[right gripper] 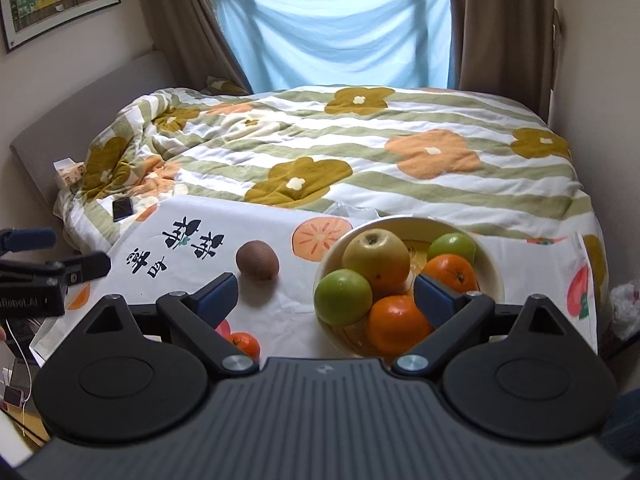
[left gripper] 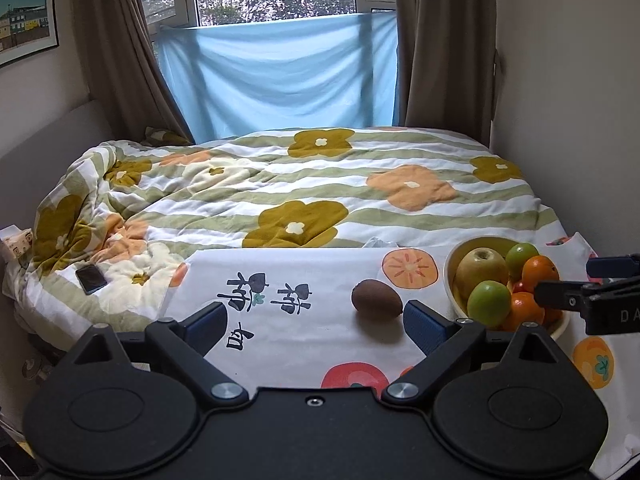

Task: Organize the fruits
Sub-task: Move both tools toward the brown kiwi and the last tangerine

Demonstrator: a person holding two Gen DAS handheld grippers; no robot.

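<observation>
A brown kiwi (left gripper: 376,297) (right gripper: 257,260) lies on the white printed cloth (left gripper: 304,332) (right gripper: 160,236), left of a cream bowl (left gripper: 451,276) (right gripper: 494,268). The bowl holds a yellow-green pear (right gripper: 376,256), two green fruits (right gripper: 343,297) and several oranges (right gripper: 396,324). A loose orange (right gripper: 243,343) lies on the cloth near my right gripper's left finger. My left gripper (left gripper: 316,324) is open and empty, the kiwi just beyond its right finger. My right gripper (right gripper: 326,296) is open and empty, its right finger above the bowl.
The cloth covers a table set against a bed with a floral quilt (left gripper: 320,184) (right gripper: 360,152). A phone (left gripper: 91,278) (right gripper: 122,208) lies on the quilt at the left. Curtains and a blue sheet (left gripper: 280,76) hang behind. Walls are close on both sides.
</observation>
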